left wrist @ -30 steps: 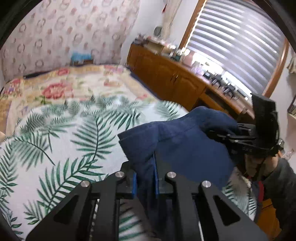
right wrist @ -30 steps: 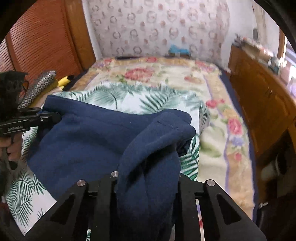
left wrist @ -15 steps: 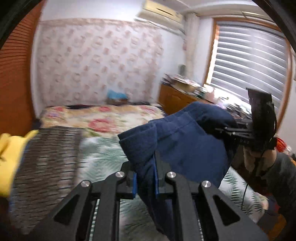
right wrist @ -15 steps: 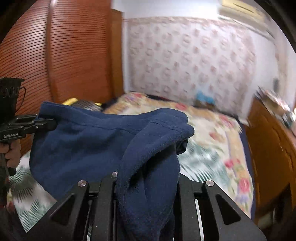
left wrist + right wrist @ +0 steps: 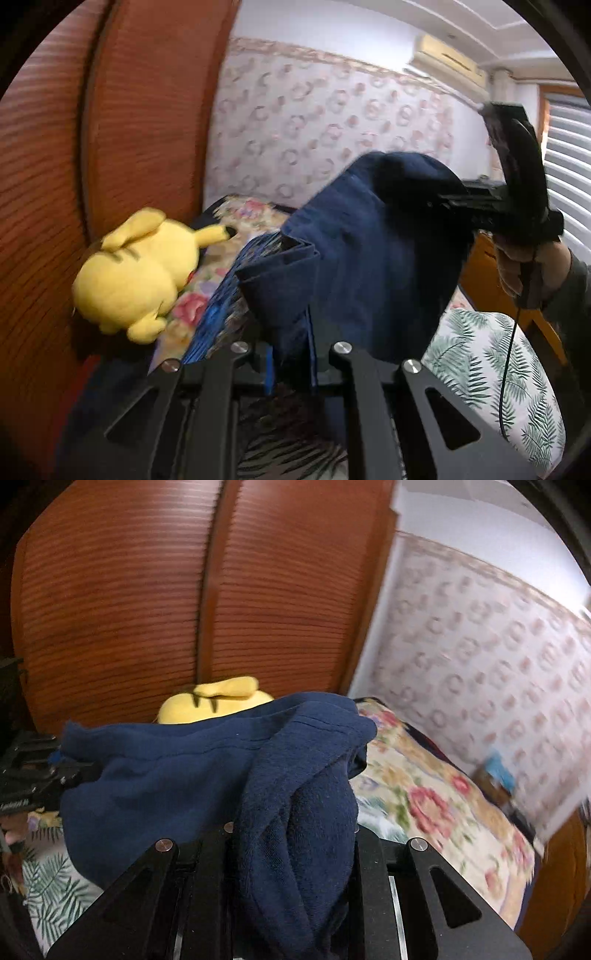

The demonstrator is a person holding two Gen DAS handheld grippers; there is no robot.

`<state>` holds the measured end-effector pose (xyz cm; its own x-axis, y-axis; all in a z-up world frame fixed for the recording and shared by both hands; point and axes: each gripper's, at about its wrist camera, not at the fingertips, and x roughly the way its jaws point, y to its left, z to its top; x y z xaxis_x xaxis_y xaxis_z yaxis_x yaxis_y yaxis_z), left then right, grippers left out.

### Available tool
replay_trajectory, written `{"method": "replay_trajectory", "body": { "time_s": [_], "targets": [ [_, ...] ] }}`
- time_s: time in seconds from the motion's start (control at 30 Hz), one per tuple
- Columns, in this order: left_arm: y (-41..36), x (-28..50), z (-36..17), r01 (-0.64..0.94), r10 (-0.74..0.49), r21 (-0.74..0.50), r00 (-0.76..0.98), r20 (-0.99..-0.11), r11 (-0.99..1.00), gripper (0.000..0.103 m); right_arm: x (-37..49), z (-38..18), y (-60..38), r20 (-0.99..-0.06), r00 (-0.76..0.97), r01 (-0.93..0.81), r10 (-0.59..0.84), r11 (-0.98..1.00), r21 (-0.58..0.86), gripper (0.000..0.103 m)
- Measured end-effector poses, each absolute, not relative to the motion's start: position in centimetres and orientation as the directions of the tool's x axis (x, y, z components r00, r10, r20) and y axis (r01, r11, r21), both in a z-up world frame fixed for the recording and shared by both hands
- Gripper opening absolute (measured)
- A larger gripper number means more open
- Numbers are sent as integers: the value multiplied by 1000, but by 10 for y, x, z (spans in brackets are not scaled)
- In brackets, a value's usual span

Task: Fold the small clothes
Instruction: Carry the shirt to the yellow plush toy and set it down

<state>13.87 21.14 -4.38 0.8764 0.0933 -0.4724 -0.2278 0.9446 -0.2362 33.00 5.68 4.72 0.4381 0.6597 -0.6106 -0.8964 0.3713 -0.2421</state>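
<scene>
Navy garment [image 5: 369, 266] hangs off the bed at frame centre, pinched at two spots so we can spread it. Lowest in frame, our left gripper [image 5: 291, 365] clamps one folded edge; our right gripper [image 5: 291, 842] is closed on a thick bunch. Behind, upper left, a yellow plush toy [image 5: 129, 273] lies against the wooden wardrobe [image 5: 184, 602], probably clear of us.

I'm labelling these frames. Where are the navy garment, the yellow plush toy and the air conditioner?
navy garment [image 5: 369, 258]: left wrist view, middle of the hanging cloth.
yellow plush toy [image 5: 129, 273]: left wrist view, its back.
air conditioner [image 5: 448, 61]: left wrist view, front panel.
</scene>
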Motion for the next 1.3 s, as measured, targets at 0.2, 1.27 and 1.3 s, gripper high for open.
{"method": "replay_trajectory", "body": {
  "time_s": [0.2, 1.27, 1.3],
  "targets": [
    [223, 142, -85, -289, 111, -262, 837, -535, 921, 10, 348, 15, 131, -677, 391, -918, 624, 313, -242, 17],
    [121, 93, -20, -136, 94, -56, 878, -470, 989, 69, 251, 6, -72, -566, 589, -695, 577, 719, 9, 62],
    [113, 92, -19, -125, 87, -51, 878, -470, 991, 69, 242, 6, -85, -559, 599, -685, 573, 729, 12, 67]
  ]
}}
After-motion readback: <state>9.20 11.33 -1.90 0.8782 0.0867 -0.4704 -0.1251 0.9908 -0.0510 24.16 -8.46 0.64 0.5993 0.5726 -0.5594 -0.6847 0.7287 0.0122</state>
